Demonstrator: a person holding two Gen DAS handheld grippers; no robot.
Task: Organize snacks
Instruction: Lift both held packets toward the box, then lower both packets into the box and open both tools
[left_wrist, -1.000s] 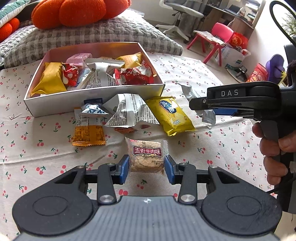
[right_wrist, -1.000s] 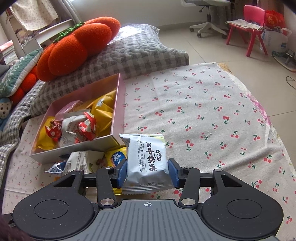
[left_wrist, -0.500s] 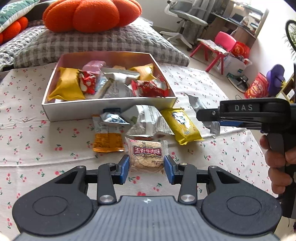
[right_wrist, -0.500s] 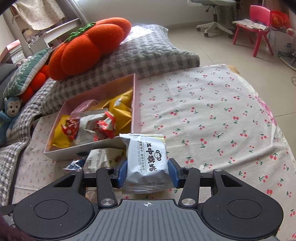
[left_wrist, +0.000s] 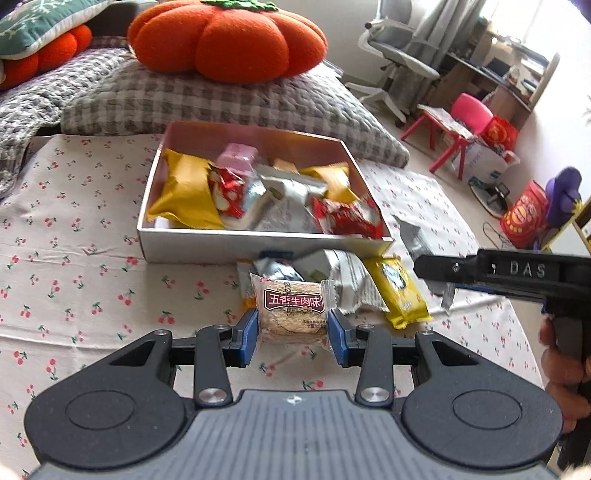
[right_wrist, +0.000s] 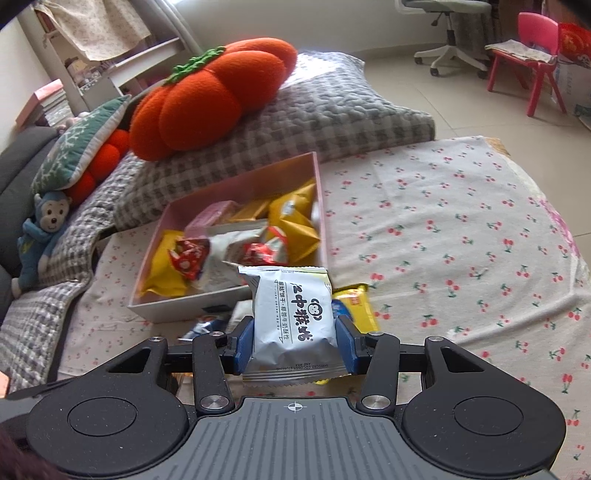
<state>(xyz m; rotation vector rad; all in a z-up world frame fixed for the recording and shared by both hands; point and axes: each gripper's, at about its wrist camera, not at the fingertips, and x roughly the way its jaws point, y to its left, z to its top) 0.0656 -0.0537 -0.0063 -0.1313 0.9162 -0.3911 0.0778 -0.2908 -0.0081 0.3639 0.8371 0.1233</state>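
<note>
Left wrist view: my left gripper (left_wrist: 292, 338) pinches a beef-flavour biscuit packet (left_wrist: 291, 312) between its blue pads, lower centre of frame, above the cherry-print cloth (left_wrist: 74, 258). Beyond it, mid-frame, I see the snack box (left_wrist: 258, 243), part filled, with loose packets against its near wall. Right wrist view: my right gripper (right_wrist: 294, 345) clamps a grey-white biscuit packet (right_wrist: 293, 321), centre frame, in front of the box's (right_wrist: 236, 295) near right corner. An orange pumpkin cushion (right_wrist: 210, 99) lies upper left.
</note>
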